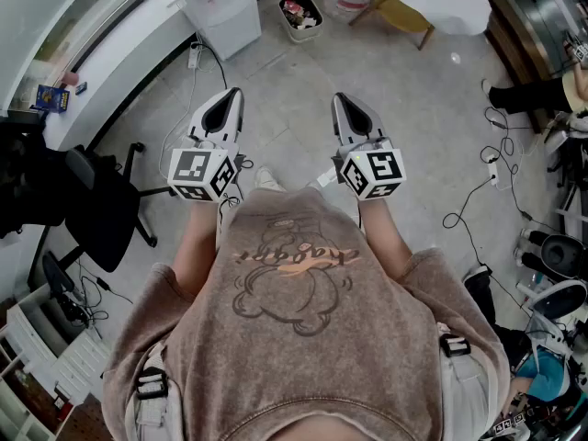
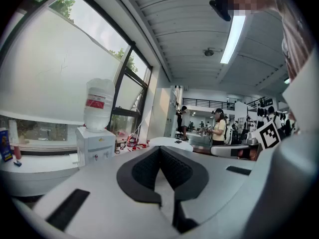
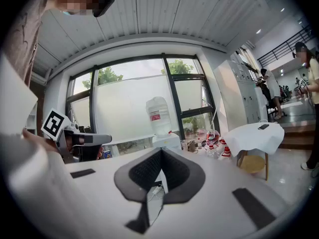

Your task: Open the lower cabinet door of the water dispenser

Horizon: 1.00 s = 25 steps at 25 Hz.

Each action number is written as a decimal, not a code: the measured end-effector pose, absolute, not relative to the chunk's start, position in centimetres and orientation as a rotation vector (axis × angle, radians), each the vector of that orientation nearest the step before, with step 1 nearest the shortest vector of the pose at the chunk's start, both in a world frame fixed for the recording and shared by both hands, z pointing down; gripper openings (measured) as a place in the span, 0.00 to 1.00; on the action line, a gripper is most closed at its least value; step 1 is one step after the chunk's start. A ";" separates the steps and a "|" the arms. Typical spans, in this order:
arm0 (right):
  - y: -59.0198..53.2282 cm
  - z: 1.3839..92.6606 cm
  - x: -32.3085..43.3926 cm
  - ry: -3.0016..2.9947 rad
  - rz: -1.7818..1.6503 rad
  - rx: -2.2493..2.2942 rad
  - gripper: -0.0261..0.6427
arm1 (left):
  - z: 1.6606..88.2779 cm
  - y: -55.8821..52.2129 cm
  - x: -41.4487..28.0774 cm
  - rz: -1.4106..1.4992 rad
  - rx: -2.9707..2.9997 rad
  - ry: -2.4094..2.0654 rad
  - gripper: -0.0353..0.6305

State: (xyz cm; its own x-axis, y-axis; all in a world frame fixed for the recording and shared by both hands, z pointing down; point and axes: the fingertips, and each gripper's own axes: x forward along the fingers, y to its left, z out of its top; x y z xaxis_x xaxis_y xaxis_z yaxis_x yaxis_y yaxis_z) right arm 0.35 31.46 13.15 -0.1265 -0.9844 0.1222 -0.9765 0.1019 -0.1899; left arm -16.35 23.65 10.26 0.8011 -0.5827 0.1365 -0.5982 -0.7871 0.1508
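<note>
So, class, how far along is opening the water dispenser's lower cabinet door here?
Done: nothing yet. In hand: the left gripper and right gripper are both shut and empty, held out in front of the person, with open floor between them and the water dispenser. Left: the whole job, walking up, gripping and pulling it open.

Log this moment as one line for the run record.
phase: pre-contact | left claw: shut, empty | right claw: shut, empty | water dispenser: across the floor ahead, untouched

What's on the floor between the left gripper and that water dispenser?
Head view: bare grey floor between left gripper and water dispenser, crossed only by a black cable.
</note>
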 end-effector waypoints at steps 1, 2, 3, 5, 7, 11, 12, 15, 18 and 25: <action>31.2 13.1 0.3 2.308 -0.347 -2.050 0.05 | 10.2 23.4 -16.3 0.123 2.805 -0.925 0.08; 31.0 13.2 0.2 2.310 -0.346 -2.047 0.05 | 10.2 23.2 -16.2 0.124 2.808 -0.922 0.08; 30.8 13.2 0.1 2.312 -0.348 -2.042 0.05 | 10.2 23.0 -16.2 0.124 2.811 -0.920 0.08; 30.5 13.5 -0.3 2.313 -0.361 -2.031 0.05 | 10.3 22.7 -16.4 0.127 2.816 -0.913 0.08; 30.1 13.8 -0.8 2.312 -0.379 -2.025 0.05 | 10.4 22.3 -16.7 0.134 2.822 -0.900 0.08; 29.4 14.4 -1.7 2.306 -0.400 -2.041 0.05 | 10.6 21.0 -17.5 0.151 2.832 -0.868 0.08; 29.2 14.5 -1.9 2.296 -0.406 -2.050 0.05 | 10.7 20.7 -17.7 0.157 2.837 -0.856 0.08; 28.6 15.0 -2.6 2.272 -0.410 -2.076 0.05 | 11.1 19.7 -18.0 0.168 2.853 -0.816 0.08; 28.5 15.5 -2.8 2.260 -0.413 -2.122 0.05 | 11.8 19.0 -17.7 0.163 2.857 -0.758 0.08; 26.4 15.6 -2.4 2.203 -0.409 -2.169 0.05 | 12.1 16.2 -16.9 0.136 2.858 -0.711 0.08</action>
